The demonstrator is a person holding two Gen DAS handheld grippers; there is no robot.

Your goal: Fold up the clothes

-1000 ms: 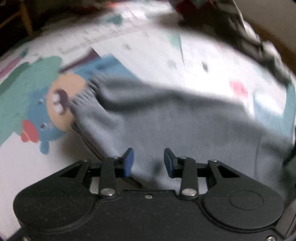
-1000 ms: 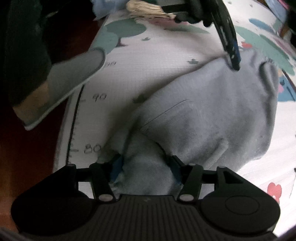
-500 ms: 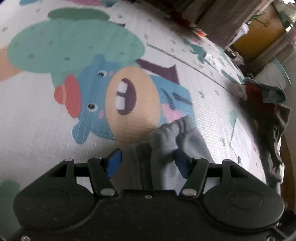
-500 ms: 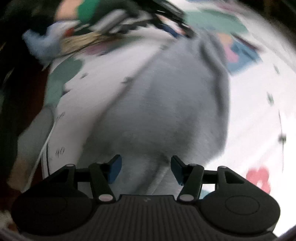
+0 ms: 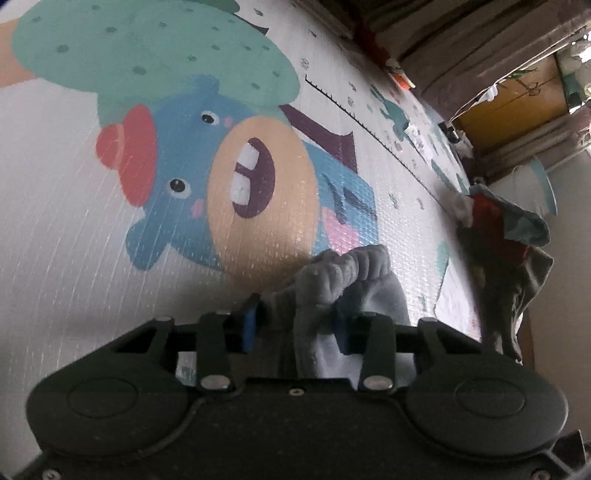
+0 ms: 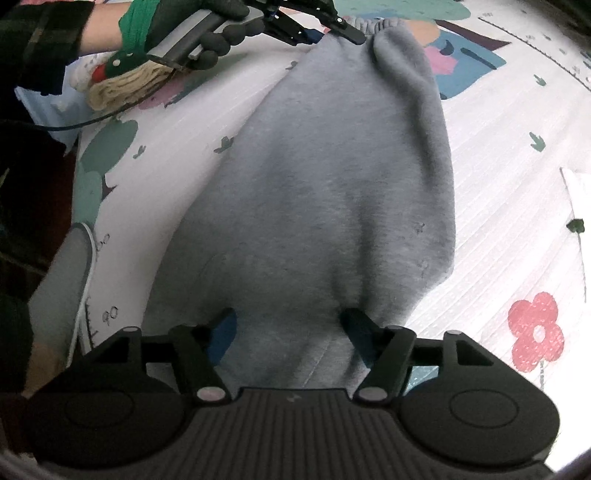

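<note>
A grey fleece garment lies stretched along the cartoon play mat. Its ribbed elastic end bunches between the fingers of my left gripper, which close on it with the blue pads pressing the cloth. In the right wrist view the left gripper shows at the top, holding the garment's far end. My right gripper sits at the near end, fingers wide apart, with the cloth lying between them.
A pile of red, teal and dark clothes lies at the mat's right edge. A tan fringed cloth lies near the person's gloved hand. A grey shoe sits at the mat's left edge by dark floor.
The left gripper's fingers have closed in on the ribbed end. The right gripper has swung from the garment's side to its near end, and the cloth now lies stretched out.
</note>
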